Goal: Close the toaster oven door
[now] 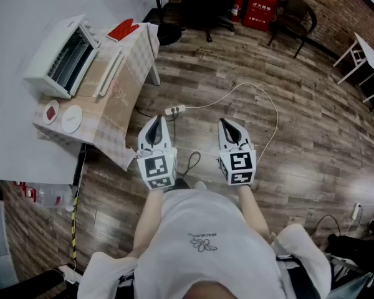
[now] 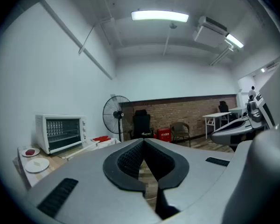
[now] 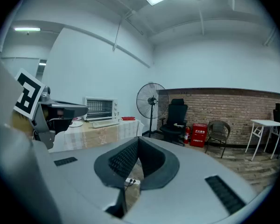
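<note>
Only our head view looks down on one open white box-shaped toaster oven (image 1: 58, 60) and two round white plates (image 1: 71, 118); left gripper (image 1: 156, 119) and right gripper (image 1: 227, 123) clenched, empty.

Standing fan (image 2: 116, 113) beside a black office chair (image 3: 175, 118), red box (image 1: 260, 9) against the brick wall (image 3: 233, 107), power strip (image 1: 174, 110) and cable (image 1: 262, 98) on the wooden floor (image 1: 299, 142), white plate (image 1: 71, 118) and red mitt (image 1: 123, 30) on the cloth-covered surface (image 1: 121, 98)

Head cam overhead, gripper cams level; toaster oven (image 1: 59, 58) shared, far.
</note>
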Tool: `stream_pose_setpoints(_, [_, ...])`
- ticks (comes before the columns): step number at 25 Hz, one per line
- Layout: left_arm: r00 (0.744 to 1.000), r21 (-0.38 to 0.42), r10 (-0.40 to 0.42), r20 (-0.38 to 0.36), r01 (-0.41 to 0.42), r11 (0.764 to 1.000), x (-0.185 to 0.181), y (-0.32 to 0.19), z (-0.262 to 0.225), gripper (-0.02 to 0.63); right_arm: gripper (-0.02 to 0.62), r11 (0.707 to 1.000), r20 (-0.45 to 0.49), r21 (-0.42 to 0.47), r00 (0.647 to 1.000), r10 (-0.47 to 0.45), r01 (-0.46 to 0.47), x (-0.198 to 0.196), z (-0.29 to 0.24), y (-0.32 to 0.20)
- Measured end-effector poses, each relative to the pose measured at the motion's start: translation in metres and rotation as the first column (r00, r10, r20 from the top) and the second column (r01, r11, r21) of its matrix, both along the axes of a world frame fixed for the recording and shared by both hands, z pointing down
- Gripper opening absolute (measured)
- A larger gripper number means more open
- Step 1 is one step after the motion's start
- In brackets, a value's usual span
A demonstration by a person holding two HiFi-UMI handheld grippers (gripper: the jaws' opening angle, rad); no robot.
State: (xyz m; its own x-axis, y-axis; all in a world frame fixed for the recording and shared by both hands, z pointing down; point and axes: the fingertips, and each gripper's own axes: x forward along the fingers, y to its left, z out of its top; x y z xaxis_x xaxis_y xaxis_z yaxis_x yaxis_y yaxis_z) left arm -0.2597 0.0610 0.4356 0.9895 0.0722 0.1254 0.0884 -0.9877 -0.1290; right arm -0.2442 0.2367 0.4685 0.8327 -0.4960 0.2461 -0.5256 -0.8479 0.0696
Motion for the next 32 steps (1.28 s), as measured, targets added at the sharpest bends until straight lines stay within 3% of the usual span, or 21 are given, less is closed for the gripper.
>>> stream_pose_setpoints(18, [1.0,-0.005,-0.027,-0.006,0.027,1.0,0.004,-0.008,-0.003,0.017,0.009,0.996,0.007,0.079,0.999,0.043,-0.043,0.006,0.003,0.022])
stream_pose_setpoints(32, [0.999,-0.006,-0.02,-0.038,0.02,1.0,0.058,-0.012,-0.009,0.017,0.009,0.999,-0.019,0.043,1.0,-0.018,0.019,0.038,0.0,0.008])
